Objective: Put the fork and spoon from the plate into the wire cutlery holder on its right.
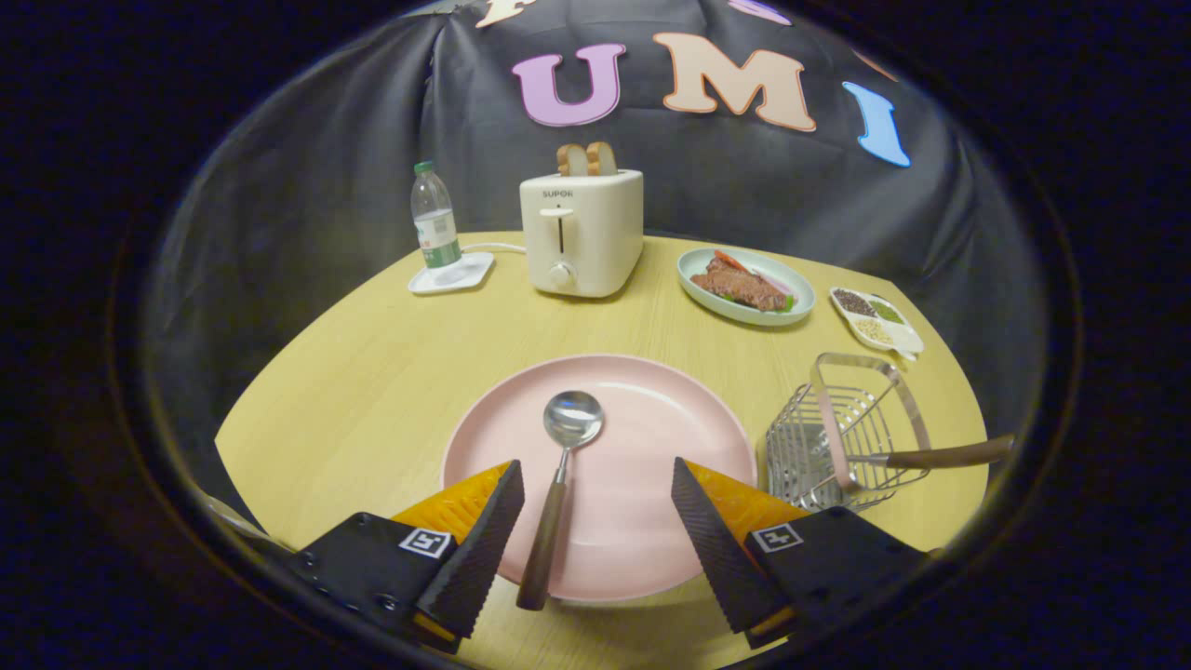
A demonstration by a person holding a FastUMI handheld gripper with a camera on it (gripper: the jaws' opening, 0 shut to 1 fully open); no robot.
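While its fingers stand spread wide and grasp nothing, the gripper hangs over the near edge of the pink plate. Between the fingers, closer to the left one, lies the spoon: its wooden handle runs off the plate's near rim and its metal bowl points far, resting on the plate's middle. Just right of the plate sits the wire cutlery holder, tilted, with its loop handle raised. The fork already rests in it, wooden handle sticking out to the right over the table; its tines are hidden among the wires. Farther off, a toaster with two bread slices stands at the table's far side. Left of it a water bottle stands on a white coaster. Right of the toaster are a dish of meat and, beyond that, a small divided tray of seasonings.
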